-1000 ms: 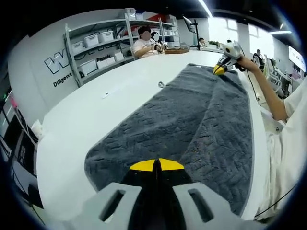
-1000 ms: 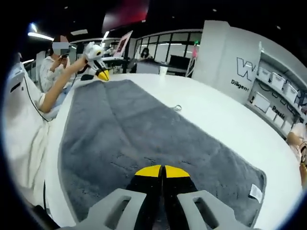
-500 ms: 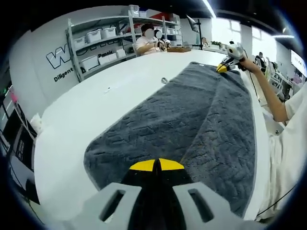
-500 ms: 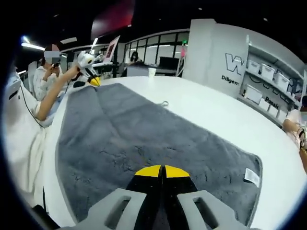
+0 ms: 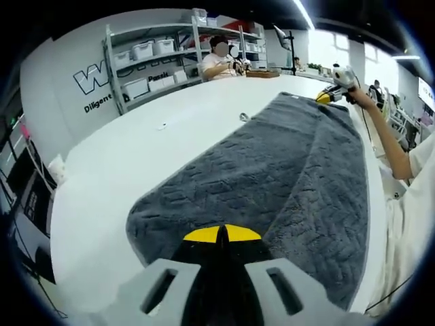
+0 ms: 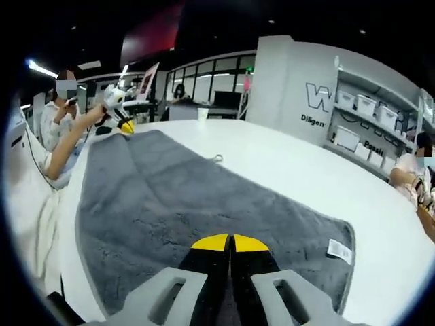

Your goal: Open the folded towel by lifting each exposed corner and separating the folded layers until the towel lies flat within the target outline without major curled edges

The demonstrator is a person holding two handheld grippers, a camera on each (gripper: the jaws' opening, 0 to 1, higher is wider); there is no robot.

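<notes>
On wall [image 5: 54, 75]: "Diligent" [image 5: 99, 104] lettering.

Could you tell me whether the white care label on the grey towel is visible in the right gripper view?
Yes, a small white care label sits near the corner of the grey textured towel on the white table.

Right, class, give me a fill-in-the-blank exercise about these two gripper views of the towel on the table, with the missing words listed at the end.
1. The towel spread on the table is dark ____ in colour.
2. The table under the towel is ____ in colour.
3. The jaw tips of the left gripper are coloured ____.
4. A small white ____ is sewn near one corner of the towel, seen in the right gripper view.

Missing words: grey; white; yellow; label
</notes>
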